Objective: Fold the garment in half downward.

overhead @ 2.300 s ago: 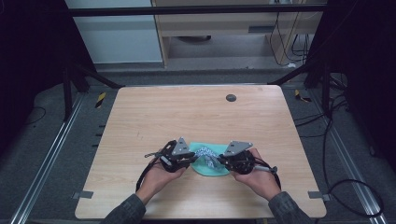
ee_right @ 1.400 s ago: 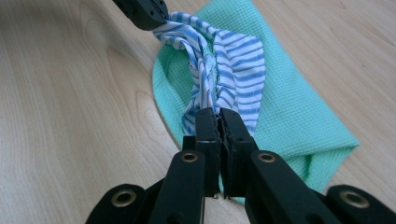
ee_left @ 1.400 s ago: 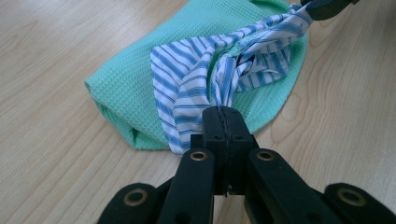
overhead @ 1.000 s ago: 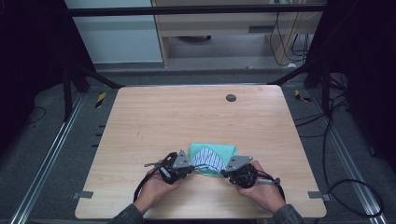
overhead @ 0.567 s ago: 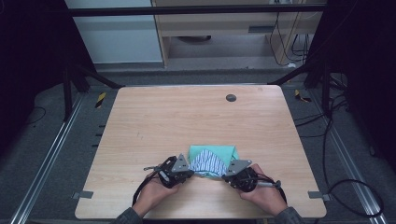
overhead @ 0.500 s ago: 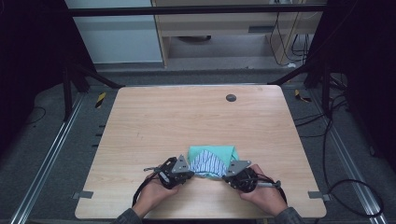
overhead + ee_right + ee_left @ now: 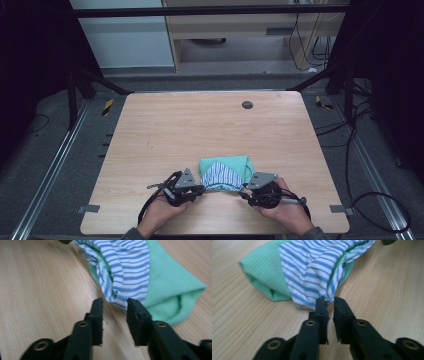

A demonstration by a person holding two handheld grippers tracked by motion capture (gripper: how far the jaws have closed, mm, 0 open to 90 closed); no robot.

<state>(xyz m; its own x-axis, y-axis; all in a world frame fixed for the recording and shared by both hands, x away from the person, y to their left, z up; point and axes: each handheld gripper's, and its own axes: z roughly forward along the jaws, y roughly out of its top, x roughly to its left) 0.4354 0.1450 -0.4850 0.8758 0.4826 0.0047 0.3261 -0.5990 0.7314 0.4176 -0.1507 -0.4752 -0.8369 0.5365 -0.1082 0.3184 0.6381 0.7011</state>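
Both hands had drawn back toward the near edge of the bench (image 7: 150, 130) since the earlier view, and both tools had just been opening. Left tool (image 7: 330, 305) stood slightly apart, right tool (image 7: 114, 310) wider, neither gripping. Just beyond, between them, lay the folded cloth (image 7: 225, 173), long axis crosswise, equally near both hands.

cloth (image 7: 224, 173) on table (image 7: 190, 125) (near edge) | left tool (image 7: 200, 189) left | right tool (image 7: 245, 194) right
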